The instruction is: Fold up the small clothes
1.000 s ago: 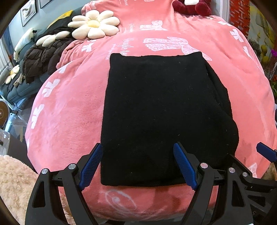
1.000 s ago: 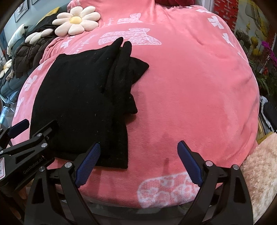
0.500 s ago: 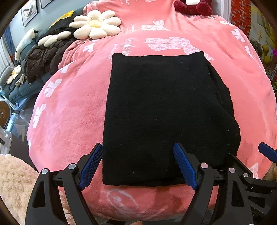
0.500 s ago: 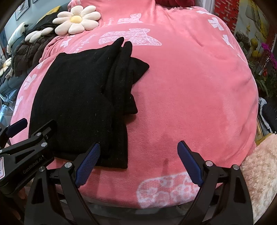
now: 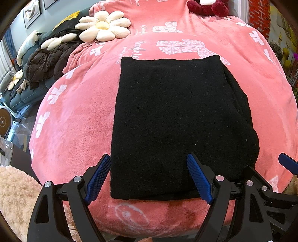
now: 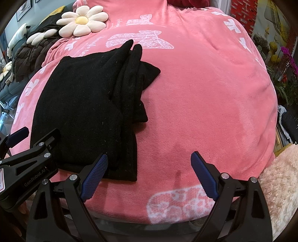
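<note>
A black knitted garment (image 5: pixel 177 121) lies folded into a rectangle on the pink blanket (image 5: pixel 74 115). In the right wrist view the garment (image 6: pixel 83 104) shows stacked layers and loose corners along its right side. My left gripper (image 5: pixel 149 176) is open and empty, its blue pads astride the garment's near edge without holding it. My right gripper (image 6: pixel 149 175) is open and empty, just right of the garment's near right corner, over bare blanket (image 6: pixel 204 93). The left gripper's body (image 6: pixel 28 160) shows at the left of the right wrist view.
A daisy-shaped cushion (image 5: pixel 103 26) and a dark brown puffer jacket (image 5: pixel 48 61) lie at the back left. A dark red plush toy (image 5: pixel 206 7) sits at the far end. A fluffy beige rug (image 6: pixel 279 186) lies at the lower right, plants (image 6: pixel 286 70) further right.
Both grippers have drifted slightly; the garment sits a little further right in the left wrist view. The garment itself has not moved and both grippers stay open.
</note>
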{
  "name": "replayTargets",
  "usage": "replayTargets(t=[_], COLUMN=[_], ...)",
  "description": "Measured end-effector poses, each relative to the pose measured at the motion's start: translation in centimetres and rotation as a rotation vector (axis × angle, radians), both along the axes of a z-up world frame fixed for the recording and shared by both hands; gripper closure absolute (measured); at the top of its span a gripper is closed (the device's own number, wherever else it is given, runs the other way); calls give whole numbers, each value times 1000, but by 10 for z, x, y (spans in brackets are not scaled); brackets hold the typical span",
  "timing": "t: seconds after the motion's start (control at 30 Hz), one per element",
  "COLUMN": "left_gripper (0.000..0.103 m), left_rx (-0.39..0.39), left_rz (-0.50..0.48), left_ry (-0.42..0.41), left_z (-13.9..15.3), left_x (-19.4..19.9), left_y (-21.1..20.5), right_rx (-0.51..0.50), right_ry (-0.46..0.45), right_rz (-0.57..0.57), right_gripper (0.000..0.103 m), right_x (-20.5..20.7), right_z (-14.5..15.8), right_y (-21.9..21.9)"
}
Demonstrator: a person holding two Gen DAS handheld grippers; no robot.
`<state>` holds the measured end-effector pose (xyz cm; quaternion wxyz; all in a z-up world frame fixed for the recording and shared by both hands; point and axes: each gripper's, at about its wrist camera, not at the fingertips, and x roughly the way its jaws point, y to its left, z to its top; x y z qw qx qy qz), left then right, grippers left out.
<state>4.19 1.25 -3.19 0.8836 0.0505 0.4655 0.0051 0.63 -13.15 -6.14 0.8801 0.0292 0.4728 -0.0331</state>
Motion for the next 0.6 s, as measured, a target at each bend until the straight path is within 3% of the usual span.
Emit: replayTargets(t=[0.6], left_gripper=[23], left_rx=[26], left_rz=[18], left_ry=[-30], left_z=[2], left_x=[-7], left_y=[1], right_rx=[-11], right_ry=[2], right_rz=[2], right_gripper=[15], right_x=[0], right_z=[-2], right_y=[2])
